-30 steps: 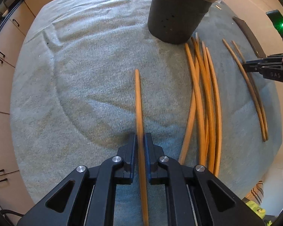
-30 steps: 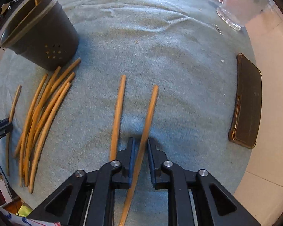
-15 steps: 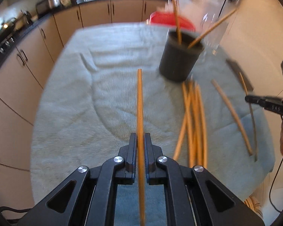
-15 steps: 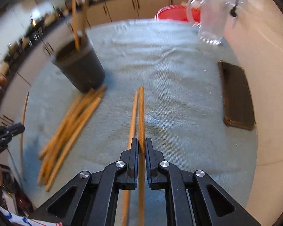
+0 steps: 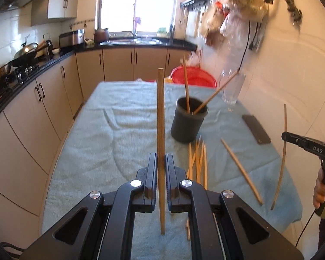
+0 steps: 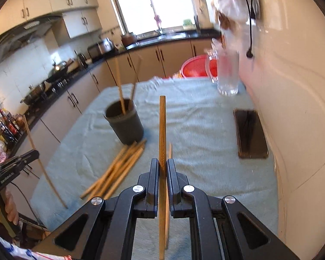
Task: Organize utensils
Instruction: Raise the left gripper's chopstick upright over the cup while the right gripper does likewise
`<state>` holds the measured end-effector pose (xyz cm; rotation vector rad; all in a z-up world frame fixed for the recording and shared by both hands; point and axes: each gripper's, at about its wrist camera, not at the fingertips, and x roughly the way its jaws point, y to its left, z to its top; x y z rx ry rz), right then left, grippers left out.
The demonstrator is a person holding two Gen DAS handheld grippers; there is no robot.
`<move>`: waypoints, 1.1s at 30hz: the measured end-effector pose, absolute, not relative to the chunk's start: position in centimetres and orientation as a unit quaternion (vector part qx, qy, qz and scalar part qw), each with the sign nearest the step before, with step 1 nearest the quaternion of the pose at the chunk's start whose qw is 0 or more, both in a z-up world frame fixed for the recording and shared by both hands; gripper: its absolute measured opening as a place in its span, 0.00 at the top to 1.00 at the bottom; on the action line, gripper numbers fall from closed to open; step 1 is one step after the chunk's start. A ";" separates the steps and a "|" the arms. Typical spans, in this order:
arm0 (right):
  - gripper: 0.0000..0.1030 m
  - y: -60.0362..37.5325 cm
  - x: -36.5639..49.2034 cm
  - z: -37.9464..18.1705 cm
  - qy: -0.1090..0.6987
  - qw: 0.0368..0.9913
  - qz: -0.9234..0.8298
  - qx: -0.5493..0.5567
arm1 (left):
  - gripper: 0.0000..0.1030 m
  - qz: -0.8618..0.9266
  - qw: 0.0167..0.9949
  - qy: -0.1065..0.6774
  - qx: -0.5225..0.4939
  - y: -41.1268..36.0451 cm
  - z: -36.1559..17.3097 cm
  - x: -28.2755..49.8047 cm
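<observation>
My left gripper [image 5: 161, 162] is shut on a wooden chopstick [image 5: 160, 119], held above the cloth and pointing away from me. The right gripper [image 6: 162, 166] is shut on another chopstick [image 6: 162, 130], also lifted. A dark round holder [image 5: 188, 121] [image 6: 125, 125] stands mid-table with two chopsticks leaning in it. Several chopsticks lie in a pile [image 5: 198, 162] [image 6: 119, 169] in front of the holder. One loose chopstick [image 5: 241, 171] [image 6: 170, 149] lies to the right of the pile. Each view shows the other gripper at its edge, the right gripper [image 5: 283, 135] and the left gripper [image 6: 35, 152], gripping its stick.
A dark phone [image 5: 256, 129] [image 6: 250, 134] lies near the table's right edge by the wall. A glass jug [image 6: 226, 73] and a red basket [image 5: 192, 77] stand at the far end. Kitchen cabinets [image 5: 32, 119] run along the left. A teal cloth [image 5: 119, 130] covers the table.
Both grippers have risen off the cloth with their chopsticks and tilted upward, so the far kitchen now shows. The right gripper's chopstick has straightened between the jaws.
</observation>
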<state>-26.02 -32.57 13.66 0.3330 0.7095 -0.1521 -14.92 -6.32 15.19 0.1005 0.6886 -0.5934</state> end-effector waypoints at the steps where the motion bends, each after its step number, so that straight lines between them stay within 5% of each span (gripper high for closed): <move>1: 0.93 -32.3 -26.2 14.3 0.342 0.923 -0.075 0.160 | 0.94 -0.287 0.899 0.328 0.045 -6.4 15.4 -14.9; 21: 0.93 -30.1 -16.8 24.4 0.129 0.973 -0.070 0.180 | 0.94 -0.313 0.913 0.241 -0.105 -12.0 24.5 -4.8; 33: 0.93 -31.0 -8.7 21.0 0.122 0.967 -0.125 0.188 | 0.94 -0.310 0.905 0.281 -0.073 -18.1 20.6 1.8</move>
